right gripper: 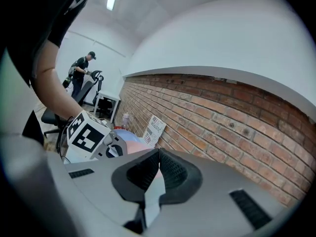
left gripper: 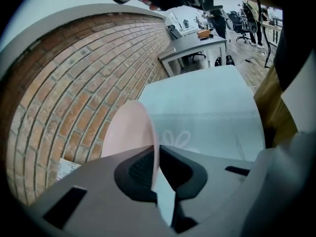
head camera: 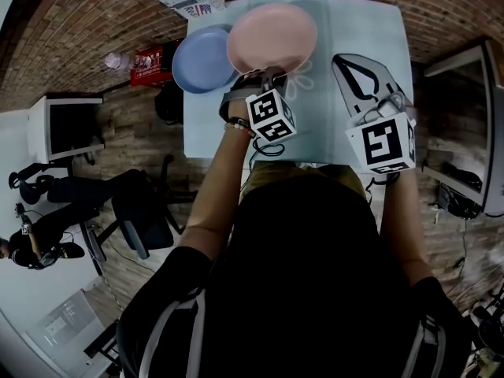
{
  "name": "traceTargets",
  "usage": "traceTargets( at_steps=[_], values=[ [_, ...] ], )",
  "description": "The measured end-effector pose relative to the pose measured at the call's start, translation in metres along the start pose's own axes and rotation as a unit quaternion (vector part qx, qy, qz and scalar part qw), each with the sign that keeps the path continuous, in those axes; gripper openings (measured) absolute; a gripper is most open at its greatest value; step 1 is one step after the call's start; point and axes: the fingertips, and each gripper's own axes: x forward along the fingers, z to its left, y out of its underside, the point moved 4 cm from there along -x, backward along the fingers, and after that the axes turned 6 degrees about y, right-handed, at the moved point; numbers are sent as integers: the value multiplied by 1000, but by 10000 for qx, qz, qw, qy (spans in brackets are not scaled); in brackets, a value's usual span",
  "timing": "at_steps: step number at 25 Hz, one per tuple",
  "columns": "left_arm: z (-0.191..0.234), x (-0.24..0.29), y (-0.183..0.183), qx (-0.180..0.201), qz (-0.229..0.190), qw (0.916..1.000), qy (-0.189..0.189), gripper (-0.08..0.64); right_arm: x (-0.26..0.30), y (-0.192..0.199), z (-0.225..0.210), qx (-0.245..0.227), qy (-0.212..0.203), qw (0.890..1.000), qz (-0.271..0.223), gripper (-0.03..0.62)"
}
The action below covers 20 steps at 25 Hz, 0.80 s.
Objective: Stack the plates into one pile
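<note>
**Pink plate pinched by its rim, blue plate waiting on the table**

The left gripper [left gripper: 157, 154] is clamped on the near rim of a pink plate [left gripper: 129, 132]. Its ribbed dark pads press the thin edge from both sides. In the left gripper view the plate stands almost edge-on, its far side tipped up in front of a brick wall. The head view shows it overlapping the right edge of a blue plate [head camera: 201, 60], which lies flat at the far left corner of the pale table [head camera: 354, 22].

The right gripper [right gripper: 159, 157] sits over the right side of the table. Its jaws are closed together with nothing between them.

Both plates are round and shallow, with a low raised rim and a smooth, matte, single-colour surface. They look like moulded plastic, so probably light, stiff and unlikely to break. The smooth rim could slide in the pads, and a grip at one edge lets the plate swing or droop. A firm pinch well over the rim is the best hold. The table top is smooth and pale blue-green, with a faint looped outline [left gripper: 175, 138] printed on it.
</note>
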Motion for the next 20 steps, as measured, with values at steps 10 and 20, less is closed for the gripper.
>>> traceTargets(
  at_steps=[10,20],
  values=[
    [26,-68,-33,278,-207,9983,-474,30,1,-11,3,-54,-125,9998,-175,35],
    [34,-114,-71,882,-417,9923,-766,31,-1,-16,-5,-58,-32,9998,-197,35]
  ],
)
